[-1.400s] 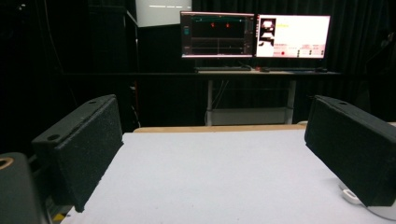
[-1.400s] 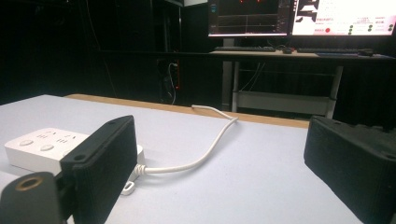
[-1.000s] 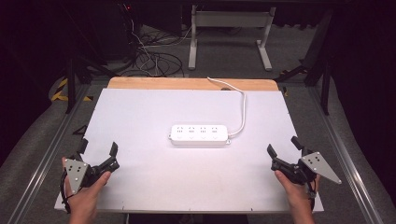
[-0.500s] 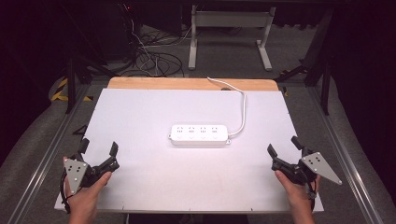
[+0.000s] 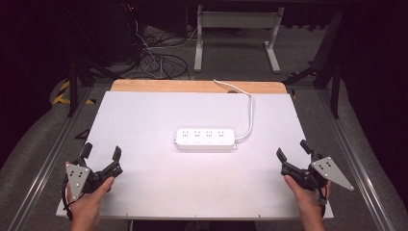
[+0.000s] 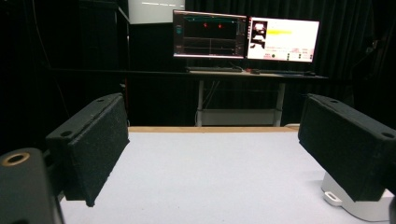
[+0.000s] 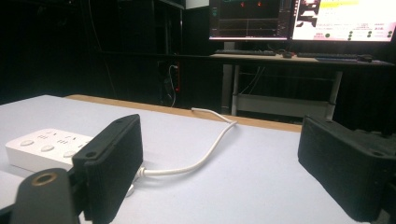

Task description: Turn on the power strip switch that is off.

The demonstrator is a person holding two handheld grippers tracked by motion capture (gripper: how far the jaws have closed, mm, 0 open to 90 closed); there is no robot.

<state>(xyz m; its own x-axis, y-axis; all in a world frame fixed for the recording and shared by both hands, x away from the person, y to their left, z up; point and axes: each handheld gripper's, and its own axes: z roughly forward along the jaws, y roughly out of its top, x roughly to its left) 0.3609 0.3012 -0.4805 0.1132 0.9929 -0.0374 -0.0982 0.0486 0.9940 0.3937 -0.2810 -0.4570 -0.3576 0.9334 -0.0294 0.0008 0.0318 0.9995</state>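
Currently: no change since a second ago | left gripper (image 5: 101,155), right gripper (image 5: 293,149) spread, empty, apparently resting on worktop (image 5: 144,120) | power strip (image 5: 206,139) untouched centrally.

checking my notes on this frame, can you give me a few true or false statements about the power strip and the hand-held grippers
1. The white power strip lies near the middle of the white table. True.
2. The left hand-held gripper is shut on the strip. False: its jaws are open and it is apart from the strip.
3. The strip's cord runs toward the far edge of the table. True.
4. The right hand-held gripper holds the cord. False: it is open and holds nothing.
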